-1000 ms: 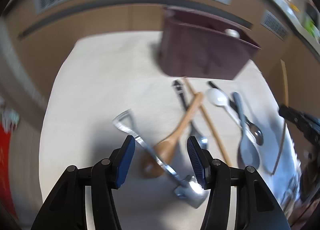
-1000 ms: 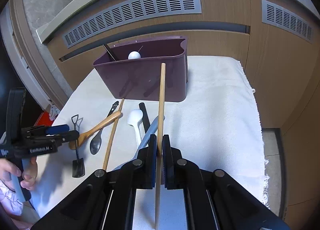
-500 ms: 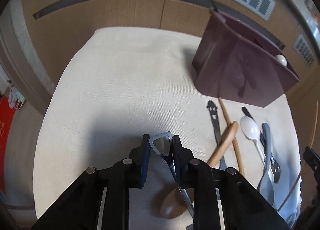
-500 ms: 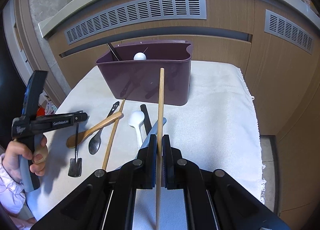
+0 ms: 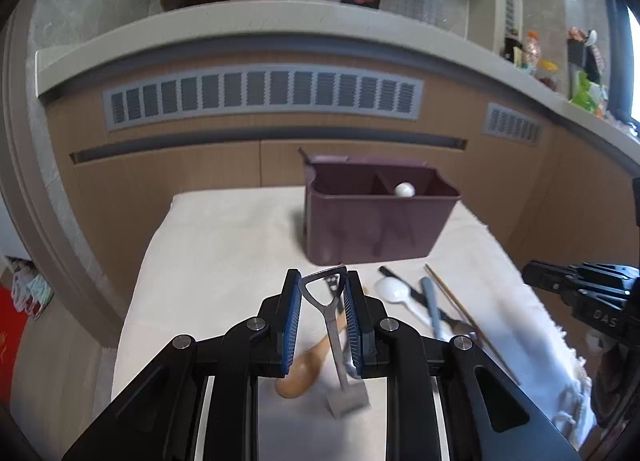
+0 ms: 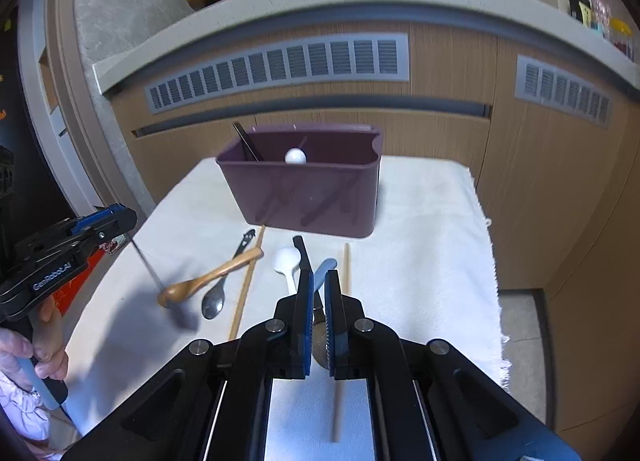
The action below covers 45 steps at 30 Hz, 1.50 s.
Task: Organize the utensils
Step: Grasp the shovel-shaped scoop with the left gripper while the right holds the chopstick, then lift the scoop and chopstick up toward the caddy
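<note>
My left gripper (image 5: pixel 322 289) is shut on the triangular handle of a small metal shovel spoon (image 5: pixel 334 341), which hangs tilted above the cloth; the right wrist view shows it at the left (image 6: pixel 146 265). The purple caddy (image 5: pixel 372 229) stands behind, with a white spoon (image 5: pixel 404 189) and a dark utensil in it. My right gripper (image 6: pixel 319 281) is shut with nothing between its pads. A wooden chopstick (image 6: pixel 345 265) lies on the cloth just right of its right finger. A wooden spoon (image 6: pixel 212 275), metal spoon (image 6: pixel 214 301) and second chopstick (image 6: pixel 248 281) lie left of it.
A white spoon (image 6: pixel 287 261), a black-handled utensil (image 6: pixel 300 249) and a grey-blue handle (image 6: pixel 324 267) lie on the white cloth (image 6: pixel 420 241) before the caddy. The cloth ends at the right (image 6: pixel 496 301). A person's hand (image 6: pixel 44 357) holds the left gripper. Wooden cabinets stand behind.
The left gripper shut on the shovel spoon's handle and lifted it off the cloth. The chopstick left the right gripper's jaws and now lies on the cloth. Both views tilted upward.
</note>
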### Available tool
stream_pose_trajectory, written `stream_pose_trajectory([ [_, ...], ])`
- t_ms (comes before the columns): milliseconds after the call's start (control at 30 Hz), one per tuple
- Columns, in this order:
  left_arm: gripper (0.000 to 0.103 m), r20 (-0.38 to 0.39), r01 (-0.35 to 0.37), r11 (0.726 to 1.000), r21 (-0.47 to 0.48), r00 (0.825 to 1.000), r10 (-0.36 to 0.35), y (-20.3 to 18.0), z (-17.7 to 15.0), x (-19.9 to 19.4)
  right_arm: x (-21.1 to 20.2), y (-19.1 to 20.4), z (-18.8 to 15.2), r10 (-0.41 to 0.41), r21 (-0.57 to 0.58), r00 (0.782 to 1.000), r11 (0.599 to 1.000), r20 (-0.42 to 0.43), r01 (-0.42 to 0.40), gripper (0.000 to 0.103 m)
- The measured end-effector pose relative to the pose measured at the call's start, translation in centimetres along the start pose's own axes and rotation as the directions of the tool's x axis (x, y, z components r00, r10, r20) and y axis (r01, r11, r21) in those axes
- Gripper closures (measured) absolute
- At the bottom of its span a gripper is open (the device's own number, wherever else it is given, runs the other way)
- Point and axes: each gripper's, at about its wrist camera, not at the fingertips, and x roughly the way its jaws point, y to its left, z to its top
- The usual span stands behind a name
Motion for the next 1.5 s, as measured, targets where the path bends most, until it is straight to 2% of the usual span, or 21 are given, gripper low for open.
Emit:
stream_pose_trajectory([
  [133, 0.081, 0.027, 0.021, 1.0, 0.006, 0.999, -0.021, -0.9, 0.3, -1.7, -0.8, 0.1, -0.1, -0.008, -0.014, 1.0, 1.0, 0.003, 0.008, 0.098],
  [233, 0.081, 0.038, 0.019, 1.0, 0.003, 0.999, -0.019, -1.1, 0.3, -2.6, 0.3, -1.0, -0.4, -0.03, -0.01, 0.999, 1.0, -0.046, 0.029, 0.097],
  [300, 0.081, 0.043, 0.016, 1.0, 0.0, 0.999, -0.016, -1.2, 0.3, -3.1, 1.4, -1.8, -1.0, -0.058, -0.024, 0.994, 0.998, -0.091, 0.056, 0.09],
  [367, 0.081, 0.046, 0.012, 1.0, -0.001, 0.999, -0.012, -1.2, 0.3, -3.1, 2.8, -2.4, -1.6, -0.083, -0.047, 0.987, 0.996, -0.138, 0.077, 0.083],
  [700, 0.081, 0.021, 0.042, 0.999, -0.025, 0.999, -0.042, -0.7, -0.1, -2.8, 12.5, -4.6, -1.8, -0.119, -0.021, 0.937, 0.993, -0.327, 0.118, 0.083],
  [733, 0.081, 0.018, 0.046, 0.999, -0.027, 0.999, -0.045, -0.7, -0.2, -2.7, 12.8, -4.7, -1.7, -0.123, -0.012, 0.94, 0.992, -0.317, 0.126, 0.083],
  [800, 0.081, 0.018, 0.048, 0.998, -0.03, 0.999, -0.048, -0.5, -0.2, -2.8, 12.7, -4.0, -1.6, -0.137, -0.051, 0.94, 0.991, -0.312, 0.127, 0.097],
  [933, 0.081, 0.02, 0.052, 0.998, -0.038, 0.998, -0.051, -0.2, 0.0, -2.9, 10.0, -4.0, -1.5, -0.107, -0.026, 0.963, 0.994, -0.249, 0.104, 0.097],
  [1067, 0.082, 0.029, 0.054, 0.998, -0.029, 0.998, -0.054, -0.6, 0.3, -3.3, 5.0, -3.4, -0.6, -0.051, 0.028, 0.989, 0.998, -0.136, 0.055, 0.097],
  [1133, 0.082, 0.035, 0.06, 0.998, -0.02, 0.998, -0.059, -0.9, 0.5, -3.6, 2.8, -3.0, -0.1, -0.036, 0.033, 0.996, 0.999, -0.079, 0.038, 0.097],
  [1300, 0.082, 0.074, 0.069, 0.997, 0.016, 0.995, -0.07, -2.3, 1.5, -4.9, -1.2, -1.6, 1.7, -0.002, 0.027, 0.999, 1.0, 0.034, 0.001, 0.097],
  [1500, 0.082, 0.132, 0.09, 0.995, 0.049, 0.987, -0.095, -3.6, 3.9, -6.6, -3.9, -0.5, 5.2, 0.014, 0.007, 0.989, 1.0, 0.146, -0.016, 0.097],
])
